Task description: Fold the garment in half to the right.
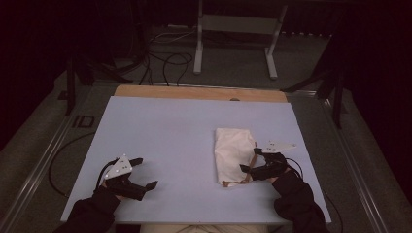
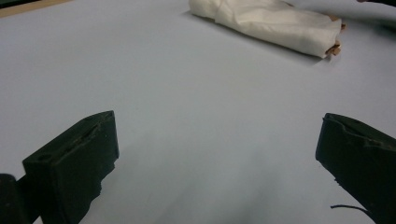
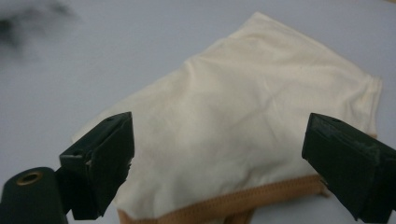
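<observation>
A folded cream cloth (image 1: 233,154) was seen lying flat on the right half of the pale blue table top (image 1: 170,131), its long side running away from the person. A tan-coloured band (image 3: 261,196) was visible along the edge of the cloth nearest the right gripper, and a bit of the same tan was shown at the near corner in the high view.

The right gripper (image 1: 251,159) was held at the right-hand edge of the cloth, its jaws spread wide and nothing caught between them. In the right gripper view the two black jaws were seen standing apart on either side of the cloth's near edge, with the fabric lying between and beyond them; whether the tips were touching the cloth could not be told.

The left gripper (image 1: 144,173) was held low over the bare table near the front left, well apart from the cloth. Its jaws were likewise spread and empty, and in the left gripper view only bare table surface was seen between them, with the cloth (image 2: 275,23) lying far off towards the upper right.

Dark sleeves (image 1: 296,199) were seen coming in from the bottom edge of the high view
</observation>
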A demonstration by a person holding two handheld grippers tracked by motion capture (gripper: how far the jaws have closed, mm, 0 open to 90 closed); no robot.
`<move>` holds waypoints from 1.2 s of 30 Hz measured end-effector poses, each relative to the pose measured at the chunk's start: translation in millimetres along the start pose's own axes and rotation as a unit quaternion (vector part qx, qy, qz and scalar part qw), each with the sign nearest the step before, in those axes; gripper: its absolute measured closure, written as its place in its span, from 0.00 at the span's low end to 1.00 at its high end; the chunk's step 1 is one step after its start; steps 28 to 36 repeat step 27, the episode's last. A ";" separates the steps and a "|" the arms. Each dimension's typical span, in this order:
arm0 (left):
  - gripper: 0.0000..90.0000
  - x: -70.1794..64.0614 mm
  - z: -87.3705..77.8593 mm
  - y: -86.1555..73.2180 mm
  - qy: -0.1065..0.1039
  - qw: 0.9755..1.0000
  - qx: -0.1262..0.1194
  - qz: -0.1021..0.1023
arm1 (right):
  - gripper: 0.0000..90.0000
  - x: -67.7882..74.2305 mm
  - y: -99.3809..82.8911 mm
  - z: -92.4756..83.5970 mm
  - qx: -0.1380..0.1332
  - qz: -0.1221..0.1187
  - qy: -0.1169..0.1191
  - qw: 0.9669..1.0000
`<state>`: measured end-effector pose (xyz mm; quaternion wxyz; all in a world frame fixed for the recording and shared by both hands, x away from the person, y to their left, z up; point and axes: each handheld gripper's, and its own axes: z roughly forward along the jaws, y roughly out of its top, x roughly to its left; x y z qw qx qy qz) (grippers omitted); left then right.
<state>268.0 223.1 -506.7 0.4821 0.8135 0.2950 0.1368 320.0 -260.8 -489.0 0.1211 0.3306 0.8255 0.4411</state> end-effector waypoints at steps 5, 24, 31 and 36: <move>0.00 2.3 -2.7 -2.0 0.005 1.000 -0.001 -0.003 | 0.10 4.5 -11.5 -6.1 0.009 -0.002 -0.009 1.000; 0.00 2.0 -2.3 -2.4 0.010 1.000 -0.003 0.000 | 0.11 10.2 -42.5 -27.9 0.022 -0.002 -0.062 0.998; 0.00 2.1 -2.1 -2.5 0.011 1.000 -0.002 0.000 | 0.11 10.6 -42.5 -27.2 0.024 -0.006 -0.065 0.998; 0.00 2.1 -2.1 -2.5 0.011 1.000 -0.002 0.000 | 0.11 10.6 -42.5 -27.2 0.024 -0.006 -0.065 0.998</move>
